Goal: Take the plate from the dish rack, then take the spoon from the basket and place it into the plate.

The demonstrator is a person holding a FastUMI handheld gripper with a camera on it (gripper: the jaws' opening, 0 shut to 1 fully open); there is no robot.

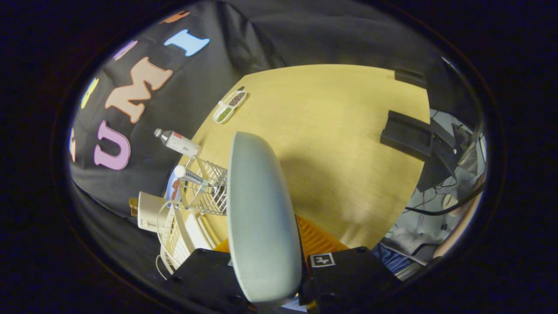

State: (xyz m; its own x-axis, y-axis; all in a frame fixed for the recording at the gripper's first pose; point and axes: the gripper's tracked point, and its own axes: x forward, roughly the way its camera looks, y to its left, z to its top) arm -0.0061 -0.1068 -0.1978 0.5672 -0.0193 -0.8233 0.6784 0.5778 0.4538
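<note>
Standing edge-on between both fingers, the plate [261,213] is clamped by the claw [266,279] above the table [348,144].

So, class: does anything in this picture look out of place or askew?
Nothing looks spilled or broken. The plate stands on edge, clamped between the gripper fingers above the table, as the task expects. The wire basket beside it seems orderly.
</note>
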